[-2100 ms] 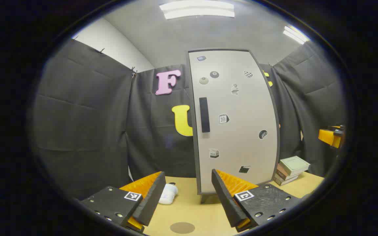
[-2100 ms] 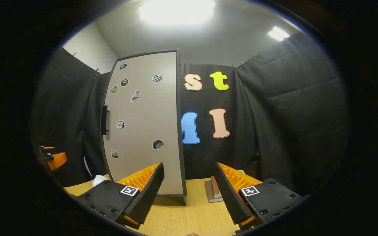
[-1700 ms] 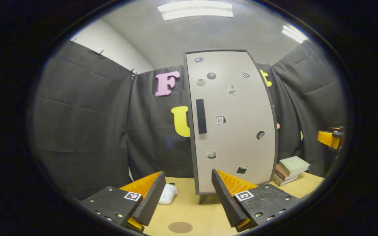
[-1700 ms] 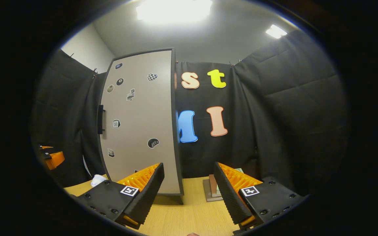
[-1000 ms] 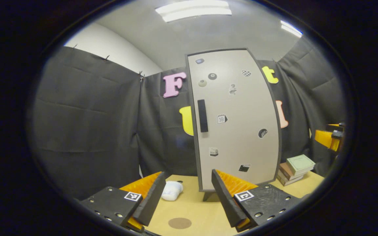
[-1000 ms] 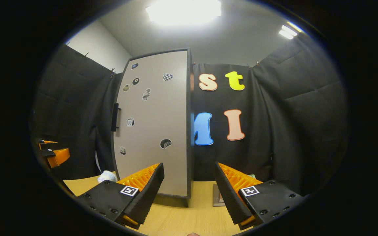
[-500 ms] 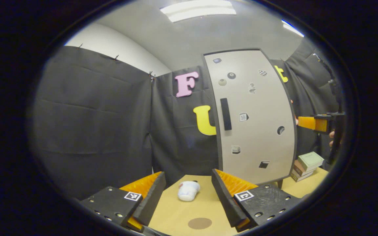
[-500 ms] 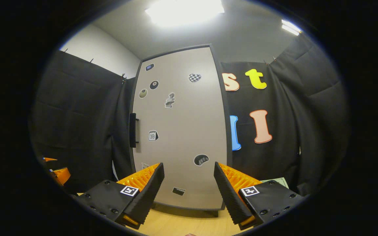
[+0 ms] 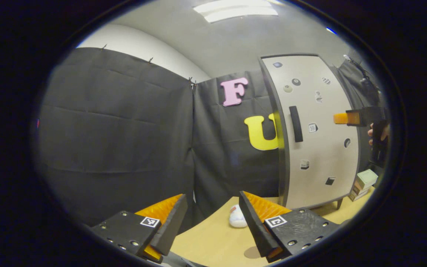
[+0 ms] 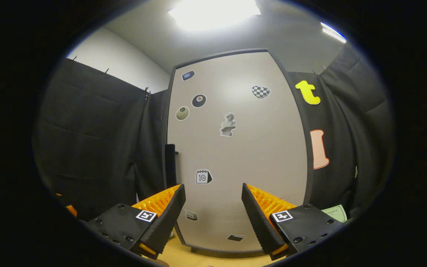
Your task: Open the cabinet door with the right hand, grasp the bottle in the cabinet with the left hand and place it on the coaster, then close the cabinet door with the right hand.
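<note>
The tall grey cabinet (image 9: 319,148) stands on the wooden table with its door (image 10: 235,148) closed, so its inside is hidden. A dark vertical handle (image 10: 170,165) sits on the door's left edge, also seen as the handle (image 9: 295,123) in the left gripper view. My right gripper (image 10: 213,218) is open and close in front of the door, the handle up and to its left. From the left gripper view, that right gripper (image 9: 341,118) hovers in front of the door at handle height. My left gripper (image 9: 209,226) is open and empty over the table. A brown round coaster (image 9: 252,252) peeks out beside its right finger.
A small white object (image 9: 237,218) lies on the table left of the cabinet. A stack of books (image 9: 363,181) sits to the cabinet's right, its green top book (image 10: 334,213) showing by my right gripper. A hand (image 9: 378,131) holds the right gripper.
My right gripper has risen and moved much closer to the cabinet door, towards the handle. The left gripper view has swung left, so the cabinet now sits at its right.
</note>
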A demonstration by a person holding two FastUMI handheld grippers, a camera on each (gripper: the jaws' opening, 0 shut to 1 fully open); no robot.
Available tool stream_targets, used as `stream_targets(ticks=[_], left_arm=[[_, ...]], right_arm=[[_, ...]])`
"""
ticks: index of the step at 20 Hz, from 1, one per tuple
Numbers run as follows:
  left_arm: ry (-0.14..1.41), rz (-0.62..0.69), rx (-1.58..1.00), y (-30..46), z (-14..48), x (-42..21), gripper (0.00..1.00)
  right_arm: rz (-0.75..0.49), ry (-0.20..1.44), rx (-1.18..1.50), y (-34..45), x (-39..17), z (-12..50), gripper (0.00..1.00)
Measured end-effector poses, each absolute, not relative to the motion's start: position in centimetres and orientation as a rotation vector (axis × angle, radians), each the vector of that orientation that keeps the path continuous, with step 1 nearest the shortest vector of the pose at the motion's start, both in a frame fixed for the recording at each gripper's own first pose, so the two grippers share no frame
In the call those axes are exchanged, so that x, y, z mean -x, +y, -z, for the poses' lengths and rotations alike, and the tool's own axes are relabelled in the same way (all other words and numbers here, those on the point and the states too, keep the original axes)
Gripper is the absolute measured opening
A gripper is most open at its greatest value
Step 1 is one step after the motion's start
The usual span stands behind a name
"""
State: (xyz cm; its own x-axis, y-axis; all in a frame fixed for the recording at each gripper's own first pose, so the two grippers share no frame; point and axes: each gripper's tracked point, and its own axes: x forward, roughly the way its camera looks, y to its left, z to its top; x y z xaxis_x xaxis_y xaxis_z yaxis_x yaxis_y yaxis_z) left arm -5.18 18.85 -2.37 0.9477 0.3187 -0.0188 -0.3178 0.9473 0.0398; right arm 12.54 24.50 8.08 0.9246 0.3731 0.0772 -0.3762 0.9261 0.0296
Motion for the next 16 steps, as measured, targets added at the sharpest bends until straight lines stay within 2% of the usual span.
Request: stream_targets(ticks=[6,16], left_arm=[[0.050,-0.356,-0.043,23.7,4.4,5.7,0.87],[0.086,-0.339,-0.016,27.4,7.2,4.9,0.87]], right_arm=[[-0.420,-0.040,-0.040,31.3,-14.6,-8.4,0.96],[-0.359,0.001,0.014,36.9,-18.5,-7.7,0.97]])
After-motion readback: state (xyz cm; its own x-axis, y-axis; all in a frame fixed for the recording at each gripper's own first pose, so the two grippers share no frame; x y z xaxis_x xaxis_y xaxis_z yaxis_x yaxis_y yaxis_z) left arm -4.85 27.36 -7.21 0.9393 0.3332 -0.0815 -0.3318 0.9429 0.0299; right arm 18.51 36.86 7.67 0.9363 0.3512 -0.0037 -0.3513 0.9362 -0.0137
